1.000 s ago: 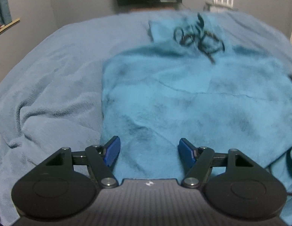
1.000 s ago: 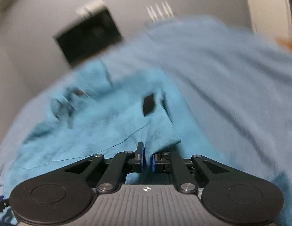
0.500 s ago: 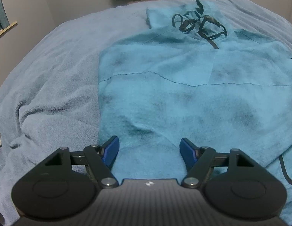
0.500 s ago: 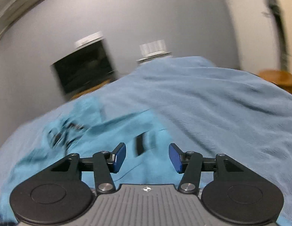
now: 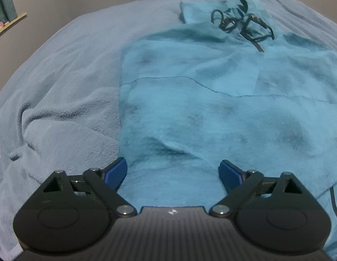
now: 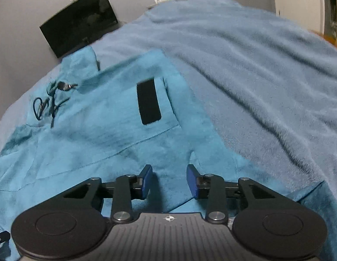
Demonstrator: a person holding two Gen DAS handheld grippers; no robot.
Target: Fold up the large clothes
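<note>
Released since a second ago: turquoise hoodie (image 6: 99, 130), flat on blue blanket (image 5: 59, 87). Right gripper (image 6: 169, 181) jaws closing, fabric unpinched; left gripper (image 5: 172, 173) jaws opening wide, empty.

A bright turquoise hoodie (image 5: 212, 113) with a black drawstring (image 5: 242, 25) and a black patch (image 6: 148, 101) is seen on a paler grey-blue fleece blanket (image 5: 66, 82); blue gripper pads (image 6: 146, 179), too.

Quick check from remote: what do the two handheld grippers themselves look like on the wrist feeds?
Both match. The left gripper and right gripper have matte black bodies with ribbed grey-black tops, a small white cross-shaped mark at centre, round black side discs, black linkage arms with silver pivot screws, and blue finger pads. No hands, sleeves or gripper cables show.
</note>
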